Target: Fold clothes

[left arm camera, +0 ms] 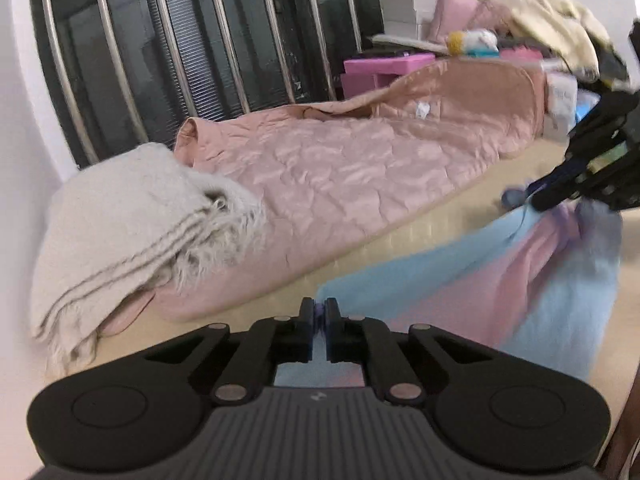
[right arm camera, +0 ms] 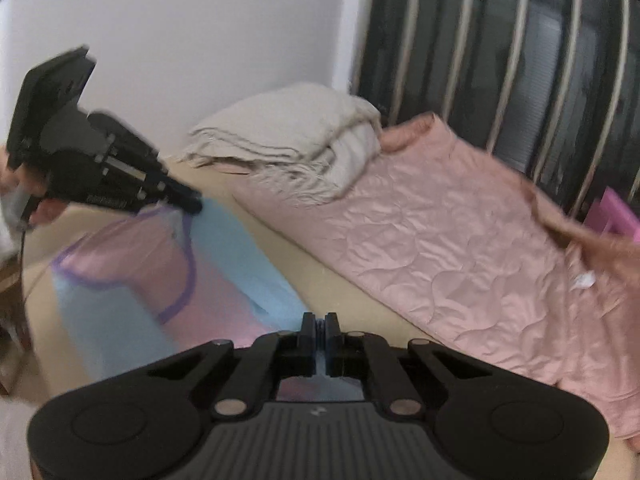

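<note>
A light blue and pink garment (left arm camera: 472,280) with purple trim is stretched over the cream mattress (left arm camera: 400,248) between my two grippers. In the left wrist view my left gripper (left arm camera: 319,312) is shut on one edge of it, with a sliver of purple fabric showing between the pads. My right gripper (left arm camera: 538,200) pinches the far side at the right. The right wrist view shows the right gripper (right arm camera: 319,326) shut on the garment's (right arm camera: 132,264) near edge. The left gripper (right arm camera: 194,203), held by a hand (right arm camera: 40,204), grips the purple-trimmed side. Motion blurs the cloth.
A pink quilt (left arm camera: 340,172) lies along the back of the bed, with a folded beige blanket (left arm camera: 132,216) on its left end. Metal window bars (left arm camera: 160,40) stand behind. Pink boxes (left arm camera: 384,68) and a cream cloth pile (left arm camera: 532,4) crowd the far right.
</note>
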Motion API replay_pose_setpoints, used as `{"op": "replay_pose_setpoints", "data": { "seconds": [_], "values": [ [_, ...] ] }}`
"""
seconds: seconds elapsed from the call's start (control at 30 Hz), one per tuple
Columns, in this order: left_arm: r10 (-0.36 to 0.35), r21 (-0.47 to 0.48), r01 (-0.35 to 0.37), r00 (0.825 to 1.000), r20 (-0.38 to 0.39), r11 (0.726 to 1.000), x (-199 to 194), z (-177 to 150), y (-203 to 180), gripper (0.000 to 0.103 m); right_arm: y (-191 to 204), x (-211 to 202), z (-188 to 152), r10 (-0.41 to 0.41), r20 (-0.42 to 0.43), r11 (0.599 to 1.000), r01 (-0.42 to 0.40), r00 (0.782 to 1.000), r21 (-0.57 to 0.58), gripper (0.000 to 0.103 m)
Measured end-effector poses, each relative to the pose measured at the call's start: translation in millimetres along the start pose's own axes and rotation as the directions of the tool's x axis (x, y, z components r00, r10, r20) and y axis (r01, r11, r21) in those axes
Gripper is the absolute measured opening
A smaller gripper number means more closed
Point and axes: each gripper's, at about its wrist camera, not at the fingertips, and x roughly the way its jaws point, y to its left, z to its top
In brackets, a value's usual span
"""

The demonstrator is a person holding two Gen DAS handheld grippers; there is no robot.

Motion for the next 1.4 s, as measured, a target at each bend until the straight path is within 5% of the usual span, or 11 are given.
{"op": "replay_pose_setpoints", "data": {
  "seconds": [0.2, 0.33, 0.4, 0.53, 0.67, 0.8, 0.9, 1.0, 1.1, 1.3, 1.4],
  "values": [
    [0.126, -0.012, -0.128, 0.988, -0.088, 0.992, -14.8, -46.2, -14.5, 0.013, 53.6, -14.2, -45.9, 0.073, -0.112, 0.980, -0.092, 0.991, -0.179, 0.004],
    [0.043, -0.298, -0.063, 0.996, -0.076, 0.953, -29.3, -38.8, 36.2, 0.056, 43.7, -30.4, -34.8, 0.097, -0.045, 0.986, -0.102, 0.994, -0.134, 0.013],
    [-0.028, -0.462, -0.009, 0.997, -0.073, 0.887, -20.1, -25.3, 62.0, 0.057, 35.3, -28.5, -27.0, 0.082, -0.016, 0.992, -0.083, 0.996, -0.094, 0.016],
    [-0.023, -0.614, -0.090, 0.984, -0.175, 0.784, 18.2, -10.6, 86.4, 0.052, 28.7, -10.3, -23.6, 0.021, -0.022, 0.999, -0.022, 1.000, -0.039, 0.016],
    [-0.033, -0.667, -0.103, 0.981, -0.189, 0.737, 35.6, -18.2, 90.5, 0.002, 31.8, 0.7, -35.0, 0.046, -0.053, 0.999, -0.047, 0.998, -0.019, 0.016],
    [0.036, -0.766, -0.047, 0.999, -0.031, 0.641, 6.9, -43.1, 98.9, 0.001, 36.5, 7.9, -44.8, 0.049, -0.074, 0.999, -0.050, 0.996, -0.016, 0.015],
    [0.051, -0.791, -0.063, 0.998, -0.040, 0.609, -8.3, -60.1, 96.6, 0.003, 41.1, 6.4, -52.2, 0.038, -0.075, 0.999, -0.040, 0.996, -0.026, 0.015],
    [0.125, -0.763, -0.165, 0.986, -0.112, 0.625, -18.9, -62.5, 86.2, 0.014, 41.1, 1.4, -52.3, 0.028, -0.065, 0.999, -0.030, 0.997, -0.031, 0.016],
    [0.168, -0.758, -0.151, 0.984, -0.056, 0.634, -41.3, -52.4, 69.9, 0.037, 31.1, -9.9, -47.1, -0.024, -0.038, 1.000, 0.023, 0.999, -0.009, 0.016],
    [0.136, -0.497, -0.140, 0.990, -0.045, 0.856, -17.4, -21.9, -3.7, 0.044, -29.5, -5.0, -40.9, -0.217, -0.163, 0.950, 0.247, 0.962, 0.193, 0.025],
    [0.151, -0.441, -0.183, 0.983, -0.108, 0.879, 1.9, -25.8, -20.5, 0.043, -43.9, 17.0, -39.1, -0.148, -0.187, 0.939, 0.197, 0.971, 0.282, 0.027]
  ]
}}
